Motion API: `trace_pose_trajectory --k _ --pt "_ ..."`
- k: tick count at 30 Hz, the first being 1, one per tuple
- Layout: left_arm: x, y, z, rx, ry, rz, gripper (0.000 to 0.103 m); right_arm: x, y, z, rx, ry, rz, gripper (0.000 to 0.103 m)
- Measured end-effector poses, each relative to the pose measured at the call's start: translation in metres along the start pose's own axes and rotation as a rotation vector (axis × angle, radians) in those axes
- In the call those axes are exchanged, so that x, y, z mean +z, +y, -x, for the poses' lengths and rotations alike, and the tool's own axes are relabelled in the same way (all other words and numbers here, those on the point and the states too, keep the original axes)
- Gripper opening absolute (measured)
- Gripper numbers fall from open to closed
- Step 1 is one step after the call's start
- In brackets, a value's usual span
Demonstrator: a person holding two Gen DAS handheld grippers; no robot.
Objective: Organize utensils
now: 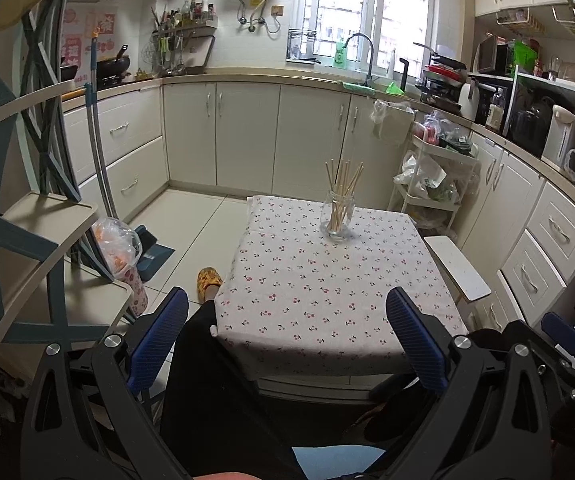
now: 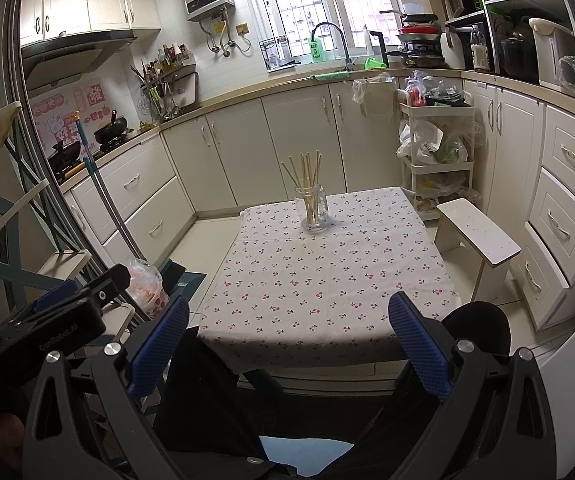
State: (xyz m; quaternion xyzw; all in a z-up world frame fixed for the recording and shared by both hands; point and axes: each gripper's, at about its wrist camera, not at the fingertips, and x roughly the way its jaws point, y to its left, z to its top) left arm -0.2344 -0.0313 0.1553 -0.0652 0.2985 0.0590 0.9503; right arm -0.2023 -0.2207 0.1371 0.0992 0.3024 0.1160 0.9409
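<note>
From the near side of the room, the left gripper hangs low over the person's lap, its blue pads spread wide and holding nothing, short of the table's near edge. Beside it the right gripper is in the same state: fingers wide apart, empty, also behind the near edge. The cherry-print cloth looks bare across its middle and front. The only utensils in sight are the chopsticks, already standing fanned in the glass jar, which sits toward the far edge of the table, roughly centred and a little toward the far right corner in the left view. My guess is that the work is either done or not yet begun, with both tools parked. If the sticks need tidying, it would be wise to steady the jar low on its wall with one tool first, since thin glass on cloth may tip, and to pinch the sticks below their tips so they do not splay or lever the jar over.
</note>
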Motion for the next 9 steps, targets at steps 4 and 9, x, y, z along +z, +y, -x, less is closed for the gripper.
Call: trace_pose_trajectory --k 4,9 --pt "0.0 0.0013 -0.0006 0.004 0.003 -0.003 0.095 -0.001 0.001 0.0011 -0.001 -0.002 0.0 0.096" --pt "0.001 0.0028 0.002 0.011 -0.009 -0.014 0.095 -0.0023 0.0029 0.0023 0.0 -0.001 0.0 0.096"
